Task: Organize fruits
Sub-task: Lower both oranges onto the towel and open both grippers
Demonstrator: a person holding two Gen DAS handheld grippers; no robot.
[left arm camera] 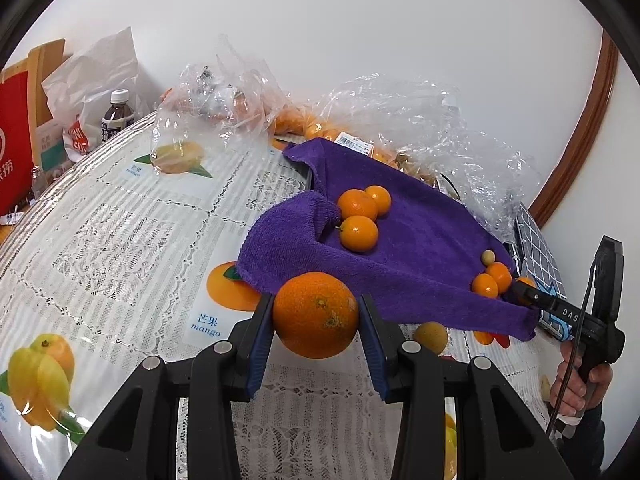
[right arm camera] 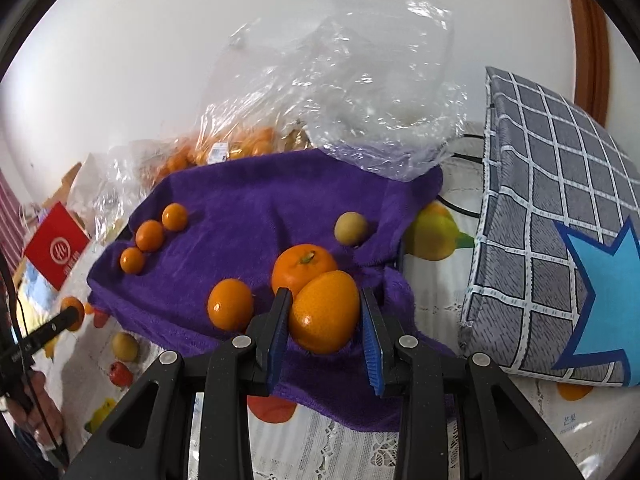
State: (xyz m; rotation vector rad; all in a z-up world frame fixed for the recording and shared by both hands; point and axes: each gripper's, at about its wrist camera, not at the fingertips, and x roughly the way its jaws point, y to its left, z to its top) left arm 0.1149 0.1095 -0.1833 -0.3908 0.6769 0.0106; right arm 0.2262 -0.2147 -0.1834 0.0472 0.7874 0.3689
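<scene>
Left gripper (left arm camera: 316,316): jaws clenched on large orange (left arm camera: 315,314), held above counter (left arm camera: 120,232) at near edge of purple towel (left arm camera: 400,240). Round, firm, pebbled skin, probably heavy; grip across widest part suits it. Navel faces camera.

Right gripper (right arm camera: 325,312): jaws straddle oval kumquat (right arm camera: 324,312) on towel; contact unclear. Long axis tilts up to right.

On the purple towel (right arm camera: 256,200): six small oranges (right arm camera: 149,235), one pale round fruit (right arm camera: 351,228). One large orange (left arm camera: 316,315). Two tools (left arm camera: 317,320).
</scene>
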